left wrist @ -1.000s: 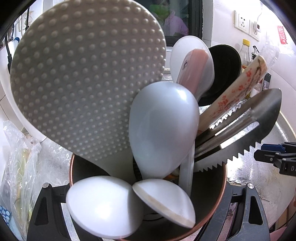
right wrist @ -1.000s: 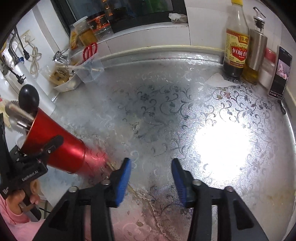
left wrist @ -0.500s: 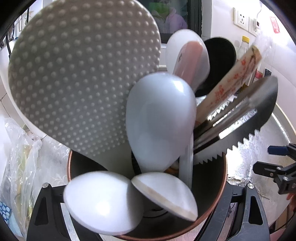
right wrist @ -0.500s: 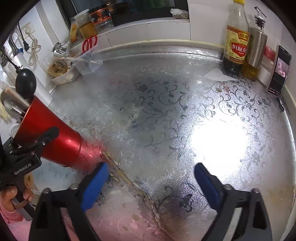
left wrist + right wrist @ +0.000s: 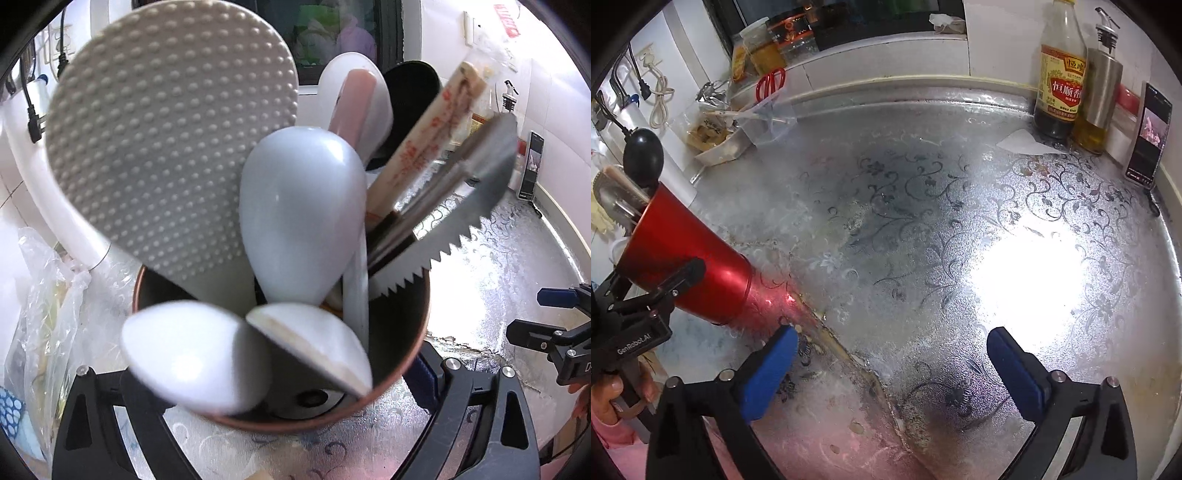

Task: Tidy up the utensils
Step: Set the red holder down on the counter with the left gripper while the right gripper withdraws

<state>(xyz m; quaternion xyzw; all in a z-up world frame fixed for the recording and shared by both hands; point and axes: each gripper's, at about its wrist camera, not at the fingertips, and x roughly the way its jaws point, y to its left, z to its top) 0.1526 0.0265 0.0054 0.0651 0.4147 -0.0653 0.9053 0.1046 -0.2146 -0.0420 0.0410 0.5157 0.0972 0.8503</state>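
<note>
Red cup [image 5: 683, 258] apparently freed: left jaws just parted around it; right jaws widened, empty.

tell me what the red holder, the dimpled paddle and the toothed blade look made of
Red holder: likely metal with a glossy red coat; it shows sharp highlights and a coppery rim.
Dimpled paddle: probably matte plastic, with moulded bumps and no glare.
Toothed blade: bare steel by its grey sheen and cut teeth.

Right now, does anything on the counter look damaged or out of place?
Yes. The patterned counter covering is torn: a ragged, stained seam runs from beside the red utensil holder toward the near edge. The holder itself is crammed, with a serrated blade sticking out.
</note>
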